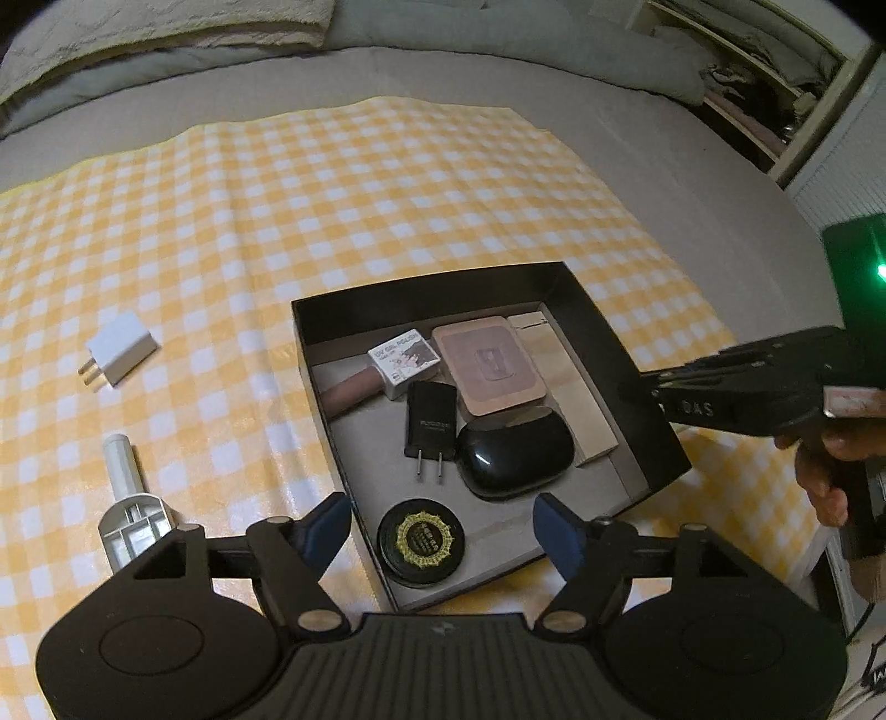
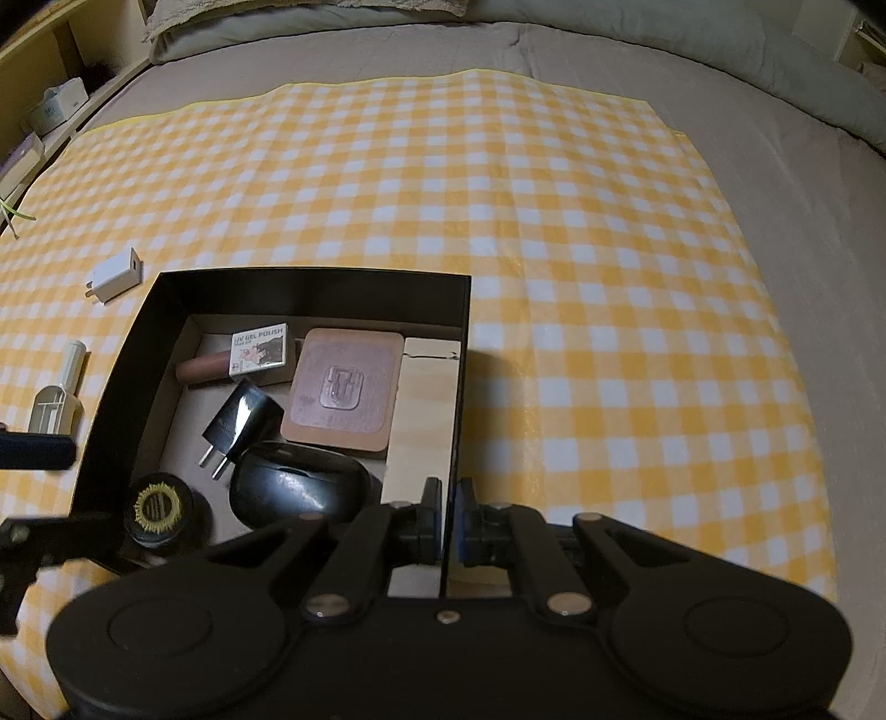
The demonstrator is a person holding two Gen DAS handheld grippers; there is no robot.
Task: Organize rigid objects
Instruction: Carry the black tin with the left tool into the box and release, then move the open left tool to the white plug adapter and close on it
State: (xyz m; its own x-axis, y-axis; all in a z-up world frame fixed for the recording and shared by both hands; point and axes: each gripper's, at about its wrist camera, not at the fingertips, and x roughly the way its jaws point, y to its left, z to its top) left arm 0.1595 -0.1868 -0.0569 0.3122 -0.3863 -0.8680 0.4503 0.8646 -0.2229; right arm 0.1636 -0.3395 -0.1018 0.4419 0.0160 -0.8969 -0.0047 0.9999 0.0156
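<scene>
A black box on a yellow checked cloth holds a black charger, a black oval case, a round black jar, a brown square case, a gel polish box, a brown tube and a wood block. My left gripper is open and empty above the jar. My right gripper is shut on the box's right wall. A white charger and a white plastic tool lie on the cloth to the left of the box.
The cloth lies on a grey bed with pillows at the back. A shelf stands at the right, another at the left. A dark device with a green light is at the right.
</scene>
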